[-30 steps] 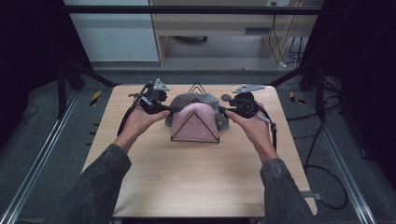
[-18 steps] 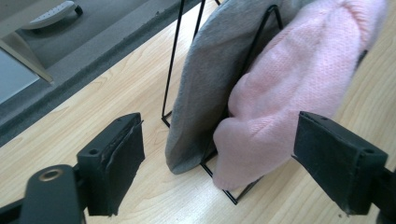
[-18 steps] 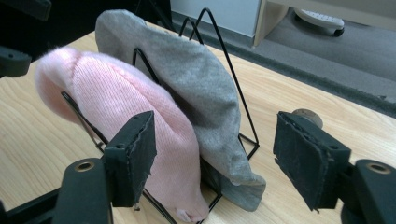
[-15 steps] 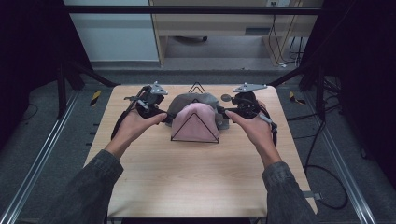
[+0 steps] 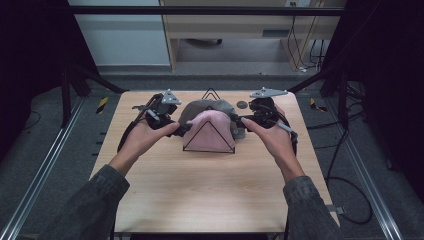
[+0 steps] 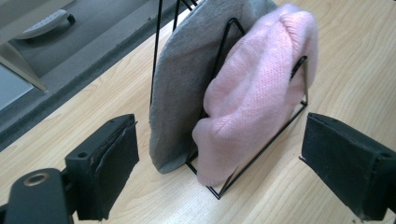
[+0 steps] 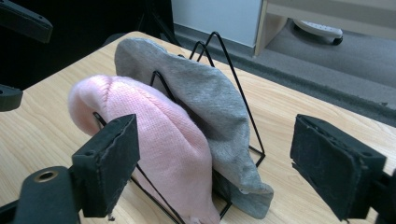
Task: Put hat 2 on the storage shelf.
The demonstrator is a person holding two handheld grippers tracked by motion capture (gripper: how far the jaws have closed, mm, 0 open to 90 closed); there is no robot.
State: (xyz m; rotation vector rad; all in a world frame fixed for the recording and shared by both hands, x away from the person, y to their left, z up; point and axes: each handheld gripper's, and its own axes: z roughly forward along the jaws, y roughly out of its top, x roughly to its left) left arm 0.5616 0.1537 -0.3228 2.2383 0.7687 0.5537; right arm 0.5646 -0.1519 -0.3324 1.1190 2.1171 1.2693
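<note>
Both jaws wide and empty, left gripper (image 5: 176, 131) and right gripper (image 5: 241, 120) flank the wire rack (image 5: 208, 141) near the table's (image 5: 200, 200) far edge, pink beanie (image 5: 207, 131) in front of grey beanie (image 5: 200, 106), left slightly nearer.

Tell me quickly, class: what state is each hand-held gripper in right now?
Left hand-held gripper: open, holding nothing, beside the rack with the pink hat and grey hat.
Right hand-held gripper: open, holding nothing, at the rack's other end.
</note>
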